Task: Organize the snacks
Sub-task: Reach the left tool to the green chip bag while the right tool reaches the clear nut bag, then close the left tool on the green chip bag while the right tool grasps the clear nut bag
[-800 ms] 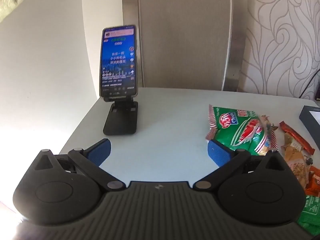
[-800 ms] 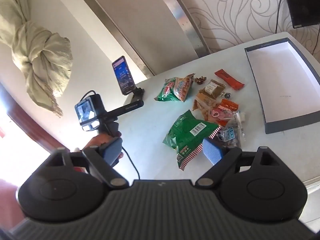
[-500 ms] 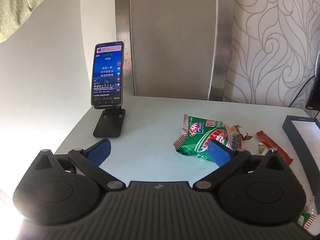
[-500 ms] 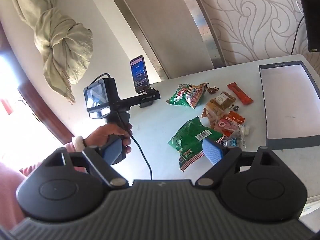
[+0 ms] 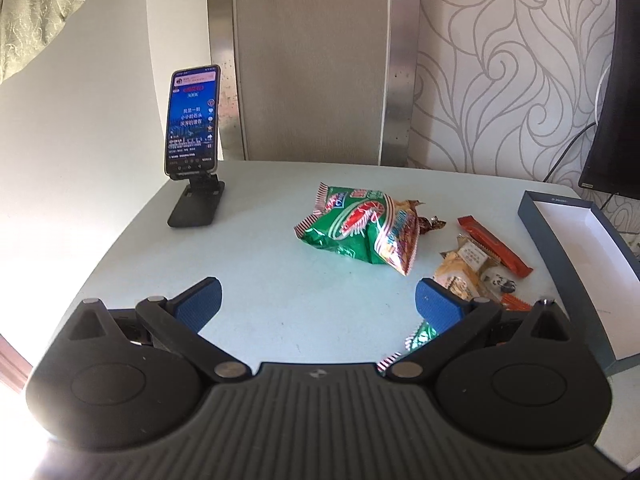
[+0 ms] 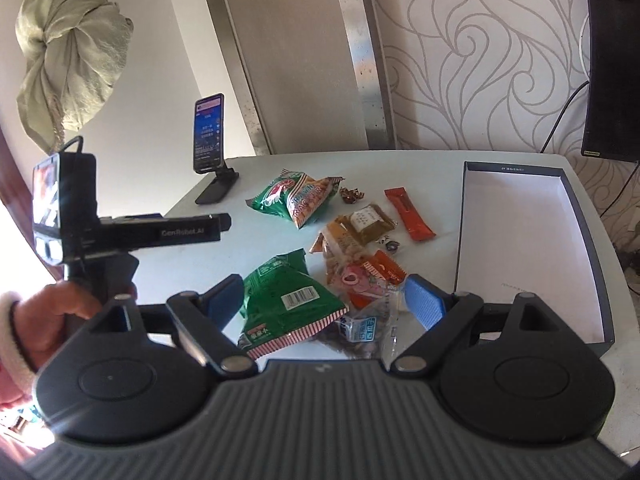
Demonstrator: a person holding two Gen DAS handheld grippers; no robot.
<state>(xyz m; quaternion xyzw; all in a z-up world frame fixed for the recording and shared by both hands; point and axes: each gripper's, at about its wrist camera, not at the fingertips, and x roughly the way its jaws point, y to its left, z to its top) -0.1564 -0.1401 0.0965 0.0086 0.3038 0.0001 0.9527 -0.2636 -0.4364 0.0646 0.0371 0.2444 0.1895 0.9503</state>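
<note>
Your right gripper [image 6: 324, 304] hangs with jaws spread wide and empty above the green snack bag [image 6: 286, 300] at lower centre of the right wrist view. That bag looks light, puffy and crinkly, likely slippery film; pinch it by a crimped striped end seam, not the air-filled belly. Your left gripper [image 5: 318, 304] is likewise spread and empty over bare table [image 5: 256, 248], with the shrimp chip bag [image 5: 360, 232] mid-frame ahead. The open box [image 6: 520, 248] at right offers plenty of room; mind its raised rim and the table edge beyond it.
</note>
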